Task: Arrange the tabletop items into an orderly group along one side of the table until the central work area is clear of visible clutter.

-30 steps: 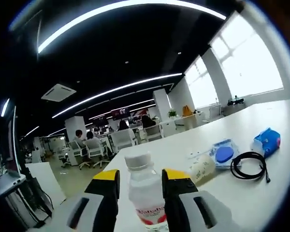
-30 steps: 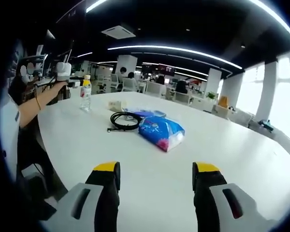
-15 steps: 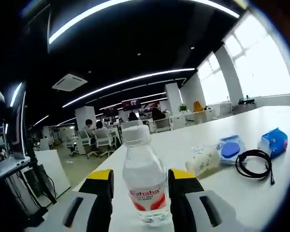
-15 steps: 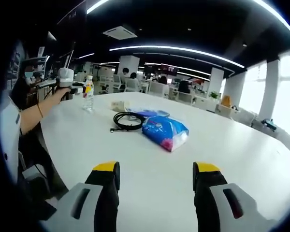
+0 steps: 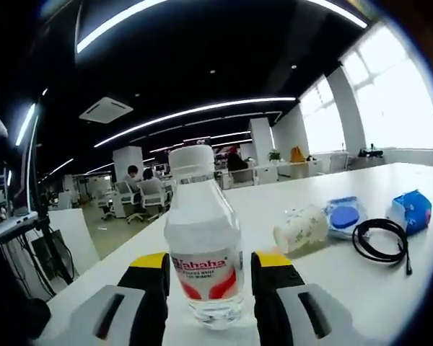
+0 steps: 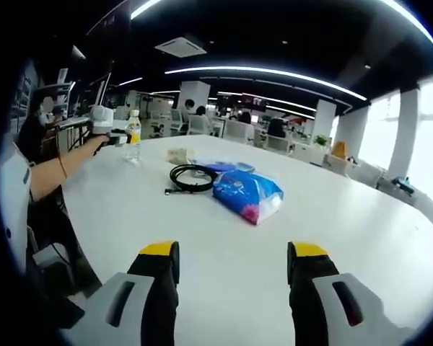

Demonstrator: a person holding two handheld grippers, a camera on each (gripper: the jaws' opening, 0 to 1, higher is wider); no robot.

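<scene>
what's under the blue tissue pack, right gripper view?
Bare white table shows all round the blue tissue pack, with a black cable coil beside it. Its underside is covered, so nothing beneath can be confirmed.

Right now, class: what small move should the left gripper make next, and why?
Probably draw the left gripper back from the water bottle. The bottle stands upright on the table's edge between open jaws, apart from the cable and blue packet left to gather.
</scene>
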